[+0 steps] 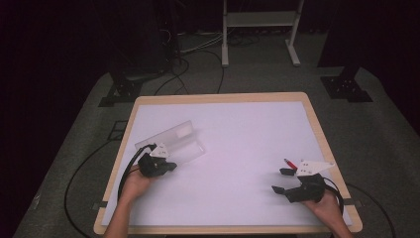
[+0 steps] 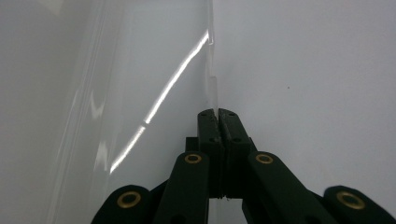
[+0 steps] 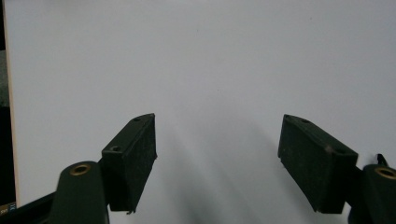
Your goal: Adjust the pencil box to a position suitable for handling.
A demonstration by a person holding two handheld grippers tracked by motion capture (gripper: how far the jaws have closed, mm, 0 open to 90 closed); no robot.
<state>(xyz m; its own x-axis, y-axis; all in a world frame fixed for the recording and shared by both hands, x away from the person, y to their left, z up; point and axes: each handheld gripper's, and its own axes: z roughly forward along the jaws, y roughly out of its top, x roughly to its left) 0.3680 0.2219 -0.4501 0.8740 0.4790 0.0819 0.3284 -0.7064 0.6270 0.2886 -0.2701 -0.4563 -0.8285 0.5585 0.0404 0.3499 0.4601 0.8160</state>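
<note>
A clear plastic box (image 1: 179,140) lies on the left part of the white mat (image 1: 237,134). My left gripper (image 1: 170,166) is at the box's near edge. In the left gripper view the gripper (image 2: 217,113) is shut on a thin upright clear wall (image 2: 213,86) of that box, and the rest of the box (image 2: 135,98) stretches to the left. My right gripper (image 1: 281,180) rests at the right front of the mat, open, with bare mat between its jaws (image 3: 217,140). A red pen (image 1: 289,163) lies just behind it, partly hidden by the gripper's grey plate.
The mat covers a wooden table (image 1: 317,129) whose edges show all around. On the floor behind, black cables (image 1: 178,69) trail toward a white metal stand (image 1: 260,20). Dark stand feet (image 1: 346,87) sit at both back corners.
</note>
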